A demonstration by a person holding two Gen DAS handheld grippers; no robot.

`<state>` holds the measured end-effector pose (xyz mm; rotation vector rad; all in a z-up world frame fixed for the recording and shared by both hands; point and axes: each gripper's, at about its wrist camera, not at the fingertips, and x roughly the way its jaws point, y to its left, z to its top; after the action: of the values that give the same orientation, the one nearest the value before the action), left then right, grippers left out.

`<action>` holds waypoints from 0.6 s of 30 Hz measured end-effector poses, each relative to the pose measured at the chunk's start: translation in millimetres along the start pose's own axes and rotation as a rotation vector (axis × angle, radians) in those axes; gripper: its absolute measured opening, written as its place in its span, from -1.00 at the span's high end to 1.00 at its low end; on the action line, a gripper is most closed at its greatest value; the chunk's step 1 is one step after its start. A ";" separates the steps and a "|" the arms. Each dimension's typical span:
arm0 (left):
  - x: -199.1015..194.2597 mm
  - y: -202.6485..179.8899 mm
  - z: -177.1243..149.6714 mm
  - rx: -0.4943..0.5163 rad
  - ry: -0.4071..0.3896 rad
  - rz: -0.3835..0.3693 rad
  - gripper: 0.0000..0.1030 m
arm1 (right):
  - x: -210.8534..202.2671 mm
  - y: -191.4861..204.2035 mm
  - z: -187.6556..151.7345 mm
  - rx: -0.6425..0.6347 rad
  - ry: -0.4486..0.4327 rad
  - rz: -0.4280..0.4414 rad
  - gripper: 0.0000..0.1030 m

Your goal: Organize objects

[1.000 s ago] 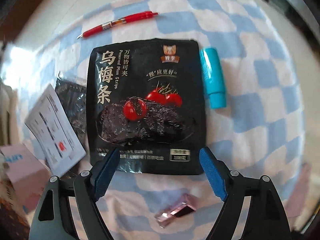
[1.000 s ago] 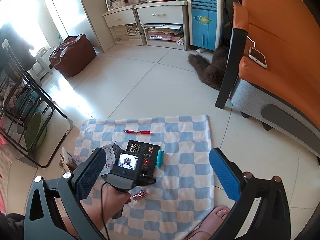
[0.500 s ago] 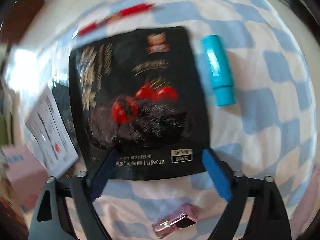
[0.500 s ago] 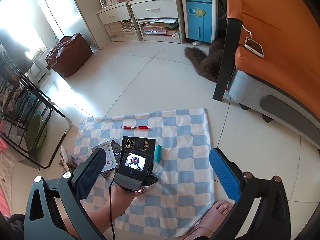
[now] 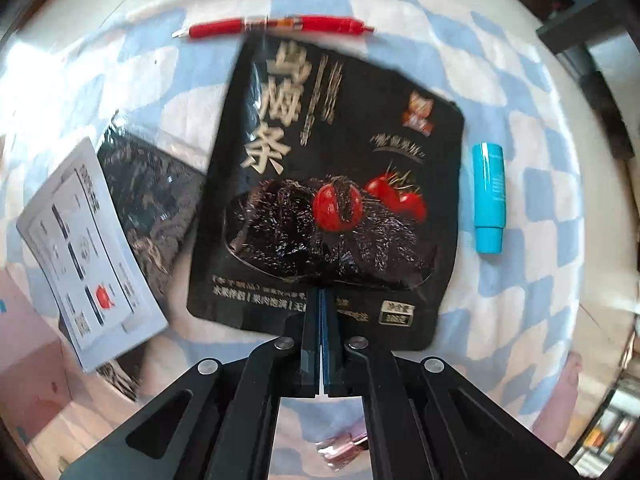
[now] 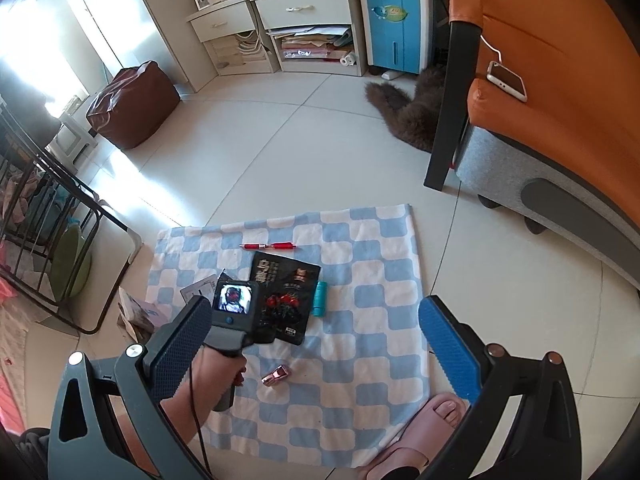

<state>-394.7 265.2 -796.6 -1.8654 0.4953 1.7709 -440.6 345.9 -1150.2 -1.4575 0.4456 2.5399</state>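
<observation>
A black plum-strip snack pouch [image 5: 332, 184] lies on a blue-and-white checked cloth [image 5: 540, 184]. My left gripper [image 5: 321, 296] points straight down and is shut on the pouch's lower edge, which puckers at the pads. A red pen [image 5: 276, 26] lies just beyond the pouch's top, and a teal tube [image 5: 489, 196] lies to its right. A small pink shiny item [image 5: 344, 444] shows between the gripper's arms. In the right wrist view, my right gripper [image 6: 312, 316] hangs open and empty high above the cloth [image 6: 372, 320], looking down on the pouch [image 6: 286, 300].
Left of the pouch lie a dark foil pack [image 5: 148, 192], a white leaflet [image 5: 88, 248] and a pink box [image 5: 24, 360]. A foot in a pink slipper [image 6: 432, 416] rests on the cloth's near edge. An orange sofa [image 6: 560, 80], a furry animal [image 6: 408, 116] and a black rack [image 6: 48, 220] surround the cloth.
The left jaws went from wide open to shut over the pouch's lower edge. The pouch now sits turned in the view, its top near the pen. The right gripper barely moved.
</observation>
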 end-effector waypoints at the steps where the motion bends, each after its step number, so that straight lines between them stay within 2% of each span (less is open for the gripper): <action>1: -0.8 1.9 0.0 0.006 -0.002 -0.004 1.00 | -0.1 1.3 -0.3 -0.005 -0.001 -0.002 -1.00; 2: -1.9 7.1 0.0 -0.013 -0.004 -0.028 1.00 | 0.3 2.0 -0.6 -0.008 0.000 -0.004 -1.00; 4: -2.0 28.9 1.3 -0.137 0.004 -0.212 1.00 | 1.1 1.6 0.4 -0.004 0.007 0.001 -1.00; 5: 1.0 44.7 2.2 -0.233 0.025 -0.352 1.00 | 1.1 0.8 1.2 0.004 0.010 0.007 -1.00; 7: 3.1 62.9 5.3 -0.314 0.057 -0.468 1.00 | -0.1 0.3 3.2 0.014 0.009 0.014 -1.00; 9: -1.5 69.2 6.4 -0.273 0.053 -0.438 0.96 | -2.6 0.5 4.6 0.014 0.000 0.017 -1.00; 10: -3.9 75.9 9.8 -0.250 0.049 -0.412 0.66 | -3.5 1.4 5.2 0.010 -0.003 0.017 -1.00; 11: -4.8 78.2 10.0 -0.249 0.052 -0.399 0.09 | -3.7 2.3 5.2 0.008 -0.004 0.019 -1.00; 13: -10.6 68.7 1.9 -0.304 0.038 -0.433 -0.45 | -3.5 3.8 4.6 0.006 -0.001 0.025 -1.00; 15: -12.6 62.9 -3.9 -0.377 0.016 -0.484 -0.46 | -3.3 5.6 5.4 0.006 0.003 0.032 -1.00; 18: -1.3 69.7 -19.2 -0.513 0.024 -0.495 -0.46 | -6.1 8.0 6.0 0.000 -0.007 0.035 -1.00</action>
<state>-420.3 197.9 -803.2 -2.1002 -0.4318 1.6204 -444.8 340.4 -1140.8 -1.4532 0.4737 2.5711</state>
